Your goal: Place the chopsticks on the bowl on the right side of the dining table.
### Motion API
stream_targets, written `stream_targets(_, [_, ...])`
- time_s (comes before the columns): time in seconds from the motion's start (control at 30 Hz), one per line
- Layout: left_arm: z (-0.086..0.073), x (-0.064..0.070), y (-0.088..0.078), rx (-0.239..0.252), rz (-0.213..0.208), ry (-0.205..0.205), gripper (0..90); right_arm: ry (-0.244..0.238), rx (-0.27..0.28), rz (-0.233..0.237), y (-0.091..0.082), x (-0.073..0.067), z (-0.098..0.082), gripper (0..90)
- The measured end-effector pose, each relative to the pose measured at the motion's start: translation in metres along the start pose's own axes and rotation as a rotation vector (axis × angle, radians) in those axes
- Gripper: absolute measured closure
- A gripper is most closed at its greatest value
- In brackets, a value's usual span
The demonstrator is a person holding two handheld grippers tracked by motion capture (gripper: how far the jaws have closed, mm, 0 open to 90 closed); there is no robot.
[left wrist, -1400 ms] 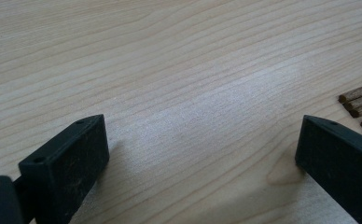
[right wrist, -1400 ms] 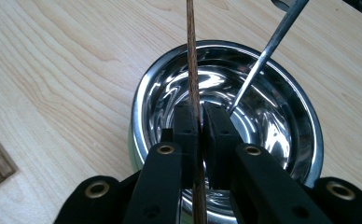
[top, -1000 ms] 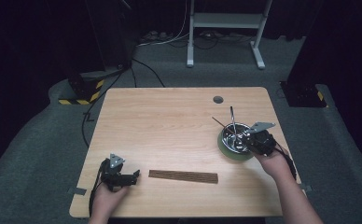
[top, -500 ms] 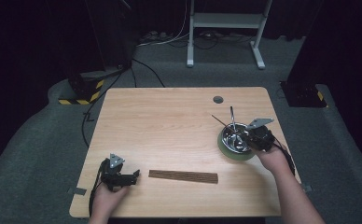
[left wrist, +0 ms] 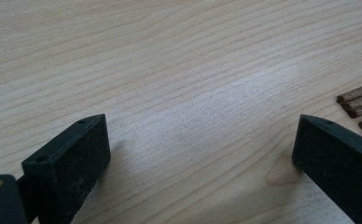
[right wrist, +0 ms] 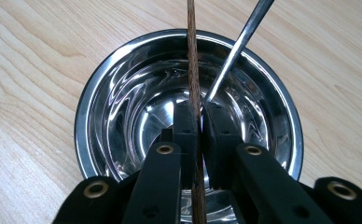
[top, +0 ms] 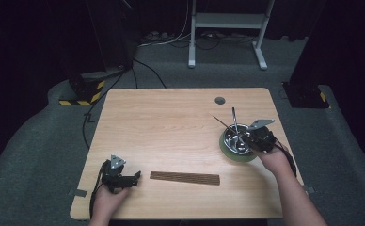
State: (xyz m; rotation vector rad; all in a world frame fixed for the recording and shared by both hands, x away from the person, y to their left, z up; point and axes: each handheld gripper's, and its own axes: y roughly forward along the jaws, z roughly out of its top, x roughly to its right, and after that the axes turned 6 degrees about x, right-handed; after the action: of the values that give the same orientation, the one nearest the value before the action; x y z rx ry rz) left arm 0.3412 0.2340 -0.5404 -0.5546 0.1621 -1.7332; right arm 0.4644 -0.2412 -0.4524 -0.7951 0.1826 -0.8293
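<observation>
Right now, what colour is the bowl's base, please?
Green base, clearest in the high view.

A pale wooden table (top: 171,127) with smooth, matt surface and fine wavy grain lines. A round bowl of polished steel (right wrist: 123,93), mirror-glossy inside with bright curved reflections, sits in a dull green ring-shaped base (top: 239,156) of matt finish. A thin dark brown wooden stick (right wrist: 192,56) has a rough, fibrous, unvarnished look. Beside it leans a slim shiny metal rod (right wrist: 240,42). A row of dark brown wooden sticks (top: 185,177) lies matt on the table. The black plastic right gripper (right wrist: 198,112) is matt; the black plastic left gripper (left wrist: 202,154) looks dull, scuffed and dusty
</observation>
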Motion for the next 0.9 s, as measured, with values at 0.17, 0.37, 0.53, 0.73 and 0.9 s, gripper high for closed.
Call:
stream_targets(0.17, [0.0, 0.0, 0.0, 0.0, 0.0, 0.0, 4.0, -0.007, 0.003, 0.0, 0.001, -0.002, 0.0, 83.4])
stream_targets(0.37, [0.0, 0.0, 0.0, 0.0, 0.0, 0.0, 4.0, -0.009, -0.004, -0.008, 0.004, -0.003, 0.0, 83.3])
stream_targets(0.53, [0.0, 0.0, 0.0, 0.0, 0.0, -0.001, 4.0, -0.019, -0.007, -0.01, 0.005, -0.005, 0.0, 82.8])
stream_targets(0.73, [0.0, 0.0, 0.0, 0.0, 0.0, 0.0, 4.0, -0.005, 0.01, -0.014, 0.003, -0.004, 0.001, 77.7])
stream_targets(0.9, [0.0, 0.0, 0.0, 0.001, 0.0, 0.0, 4.0, 0.012, 0.048, -0.021, -0.006, -0.005, 0.003, 76.4])
